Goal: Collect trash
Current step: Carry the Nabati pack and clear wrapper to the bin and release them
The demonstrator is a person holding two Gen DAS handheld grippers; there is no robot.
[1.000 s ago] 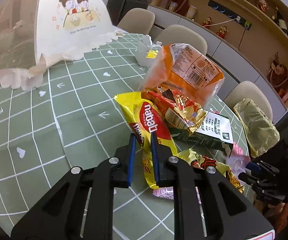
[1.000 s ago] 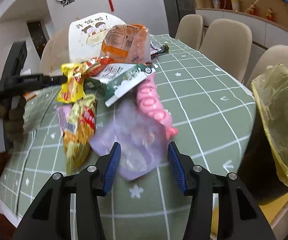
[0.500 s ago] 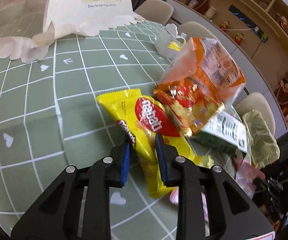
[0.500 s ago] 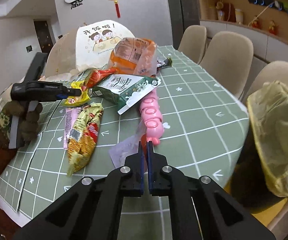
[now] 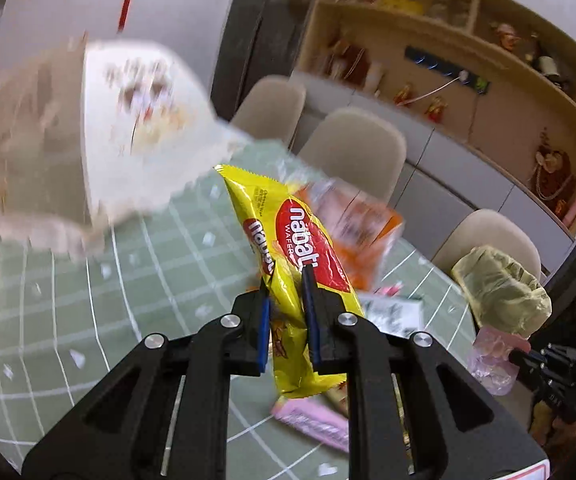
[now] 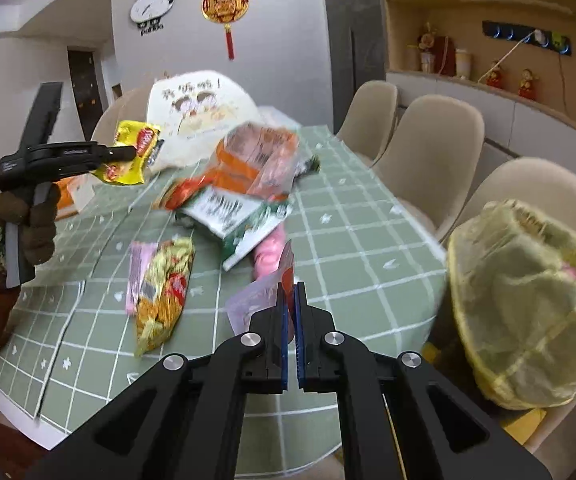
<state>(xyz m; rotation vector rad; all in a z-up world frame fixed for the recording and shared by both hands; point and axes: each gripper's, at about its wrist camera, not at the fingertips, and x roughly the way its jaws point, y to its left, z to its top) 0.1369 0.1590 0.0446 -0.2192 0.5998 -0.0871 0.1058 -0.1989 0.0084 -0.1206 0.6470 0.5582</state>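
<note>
Left gripper (image 5: 285, 300) pinching yellow wafer pack (image 5: 288, 256) — long axis pointing away

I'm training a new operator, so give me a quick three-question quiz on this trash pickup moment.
1. True or false: the left gripper holds the yellow wafer pack off the table.
2. What does the right gripper pinch? A) pink toy B) thin purple bag C) green box
3. Fill in: the yellow bin bag hangs at the table's ___ edge in the right view.

Key: 1 true; 2 B; 3 right.
</note>
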